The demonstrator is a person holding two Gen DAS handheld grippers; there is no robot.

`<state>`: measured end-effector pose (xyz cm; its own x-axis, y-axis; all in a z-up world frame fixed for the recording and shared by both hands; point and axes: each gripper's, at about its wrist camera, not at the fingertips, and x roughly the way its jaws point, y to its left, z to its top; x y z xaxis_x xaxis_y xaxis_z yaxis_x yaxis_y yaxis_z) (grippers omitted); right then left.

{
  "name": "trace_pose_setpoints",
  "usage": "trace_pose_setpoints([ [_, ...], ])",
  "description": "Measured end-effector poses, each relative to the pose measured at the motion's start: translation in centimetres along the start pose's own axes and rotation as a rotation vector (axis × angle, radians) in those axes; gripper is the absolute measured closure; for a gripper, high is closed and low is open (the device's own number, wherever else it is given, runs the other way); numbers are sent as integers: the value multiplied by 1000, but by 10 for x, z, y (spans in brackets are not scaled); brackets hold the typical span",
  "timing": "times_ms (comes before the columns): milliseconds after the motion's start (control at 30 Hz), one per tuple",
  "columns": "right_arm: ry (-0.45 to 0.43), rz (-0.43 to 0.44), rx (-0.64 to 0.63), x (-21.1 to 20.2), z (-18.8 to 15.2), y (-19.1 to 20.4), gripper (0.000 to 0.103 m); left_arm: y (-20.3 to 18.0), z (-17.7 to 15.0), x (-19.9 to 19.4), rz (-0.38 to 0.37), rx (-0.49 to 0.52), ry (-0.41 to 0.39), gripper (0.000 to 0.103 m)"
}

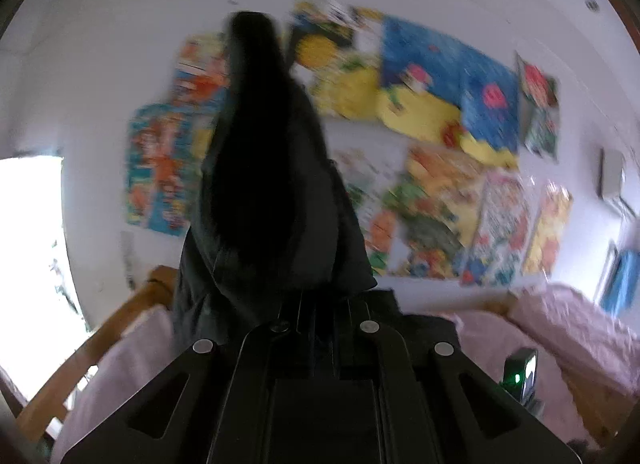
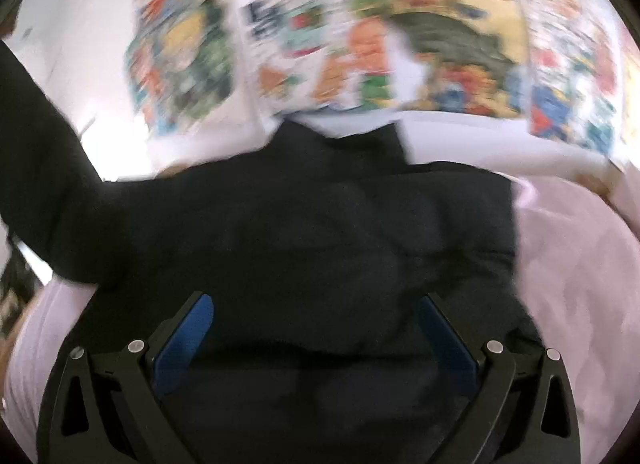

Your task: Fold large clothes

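The left tool [image 1: 256, 76] points almost level at the postered wall [image 1: 420, 112], clamped tight on the dark garment [image 1: 280, 224]. The right tool [image 2: 316, 328] tilts down over the garment on the pink bed [image 2: 580, 264], jaws wide apart, gripping nothing.

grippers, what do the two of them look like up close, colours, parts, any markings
Both are black plastic with angled linkage arms, triangular cut-outs and round silver pivot pins. The right gripper has two fingers lined with blue pads. The left gripper shows dark, blurred fingers tapering together and a small green light beside its body. No cables, sleeves or readable markings show.
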<state>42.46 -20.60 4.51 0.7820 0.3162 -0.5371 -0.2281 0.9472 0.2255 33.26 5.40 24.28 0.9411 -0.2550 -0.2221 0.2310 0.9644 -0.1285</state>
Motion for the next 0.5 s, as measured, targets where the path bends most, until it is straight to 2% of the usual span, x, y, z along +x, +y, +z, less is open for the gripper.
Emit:
trace_pose_setpoints([
  [100, -32, -7, 81, -6, 3, -40, 0, -36, -8, 37, -27, 34, 49, 100],
  [233, -61, 36, 200, -16, 6, -86, 0, -72, -27, 84, -56, 45, 114, 100],
  [367, -75, 73, 304, -23, 4, -121, 0, -104, -63, 130, -58, 79, 189, 100],
  [500, -88, 112, 395, -26, -3, -145, 0, -118, -104, 153, -77, 118, 270, 100],
])
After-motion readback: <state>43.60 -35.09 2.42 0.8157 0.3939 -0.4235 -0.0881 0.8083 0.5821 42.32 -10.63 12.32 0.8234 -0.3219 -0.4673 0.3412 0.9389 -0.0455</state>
